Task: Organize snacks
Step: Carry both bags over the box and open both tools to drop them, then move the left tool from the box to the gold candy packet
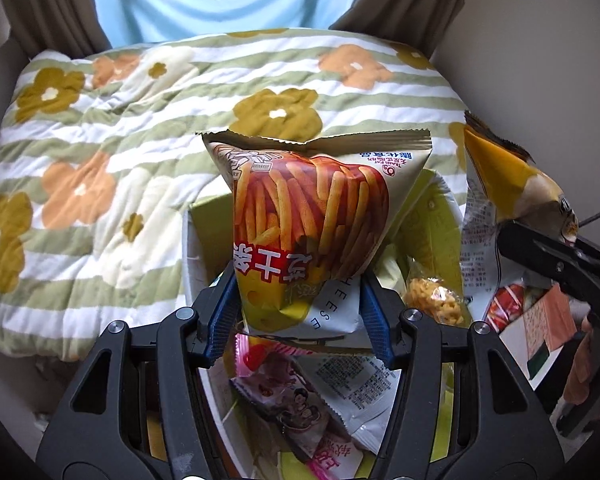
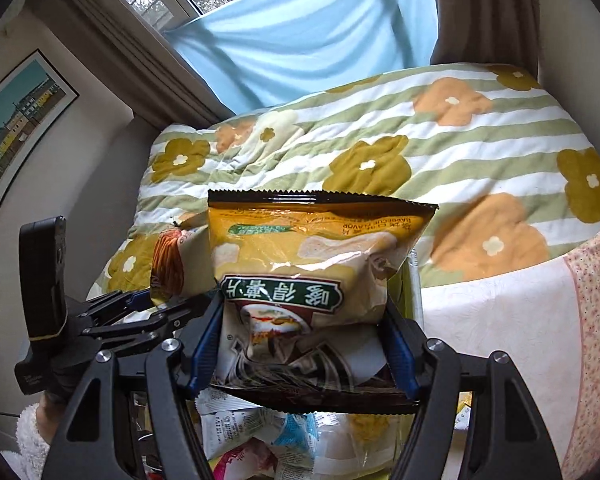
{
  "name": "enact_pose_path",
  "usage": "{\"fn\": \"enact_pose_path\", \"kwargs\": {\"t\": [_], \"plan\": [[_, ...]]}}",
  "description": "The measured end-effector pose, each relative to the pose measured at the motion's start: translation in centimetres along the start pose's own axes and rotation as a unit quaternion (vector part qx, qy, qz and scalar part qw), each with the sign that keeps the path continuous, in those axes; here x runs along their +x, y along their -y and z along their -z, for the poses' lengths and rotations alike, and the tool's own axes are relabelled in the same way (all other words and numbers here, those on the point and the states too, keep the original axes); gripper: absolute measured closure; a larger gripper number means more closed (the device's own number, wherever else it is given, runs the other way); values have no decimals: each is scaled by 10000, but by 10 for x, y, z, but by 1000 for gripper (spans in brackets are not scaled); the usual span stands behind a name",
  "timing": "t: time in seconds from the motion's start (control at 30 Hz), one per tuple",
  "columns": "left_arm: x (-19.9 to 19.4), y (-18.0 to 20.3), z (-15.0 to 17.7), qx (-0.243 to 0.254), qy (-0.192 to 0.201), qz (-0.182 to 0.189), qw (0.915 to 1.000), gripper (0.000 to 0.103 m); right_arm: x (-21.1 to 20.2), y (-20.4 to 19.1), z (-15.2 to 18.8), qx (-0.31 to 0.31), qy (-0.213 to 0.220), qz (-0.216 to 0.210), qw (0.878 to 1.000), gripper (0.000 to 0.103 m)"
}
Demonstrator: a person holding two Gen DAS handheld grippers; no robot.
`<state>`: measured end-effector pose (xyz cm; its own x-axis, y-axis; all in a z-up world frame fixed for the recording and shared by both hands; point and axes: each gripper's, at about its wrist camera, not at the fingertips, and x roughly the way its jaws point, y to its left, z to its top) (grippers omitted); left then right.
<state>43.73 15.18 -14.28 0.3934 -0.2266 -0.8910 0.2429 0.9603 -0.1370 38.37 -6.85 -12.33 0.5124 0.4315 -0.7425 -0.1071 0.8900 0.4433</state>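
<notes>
L gripper: clamped on the lower end of the fries-print snack bag, held up over the white snack box. Lower it before you release; don't drop.
R gripper: clamped on the yellow chip bag, also above the box w/ loose packets below. Keep the bags apart, seat one at a time, quilt side clear.
</notes>
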Motion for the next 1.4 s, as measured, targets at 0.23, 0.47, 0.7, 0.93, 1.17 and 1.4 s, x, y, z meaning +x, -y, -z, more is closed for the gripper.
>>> {"fn": "enact_pose_path", "kwargs": {"t": [0.23,0.47,0.7,0.93,1.17,1.4], "plan": [[-10,8,10,-7,107,-161,9998,0,4,13,-4,116,-85,21,9999,37],[-34,-8,35,-598,255,-217,9977,0,13,15,-3,11,-301,65,9995,37],[-41,-19,56,-869,255,-297,9954,0,26,5,-4,-173,-334,82,9993,35],[-57,-23,72,-1003,379,-345,9936,0,26,-6,0,-372,-106,284,9988,11],[-64,-26,90,-1086,375,-277,9930,0,11,-11,18,-442,-101,403,9982,11],[-84,-15,96,-814,576,-253,9947,0,-24,-21,32,-458,164,516,9975,11]]}}
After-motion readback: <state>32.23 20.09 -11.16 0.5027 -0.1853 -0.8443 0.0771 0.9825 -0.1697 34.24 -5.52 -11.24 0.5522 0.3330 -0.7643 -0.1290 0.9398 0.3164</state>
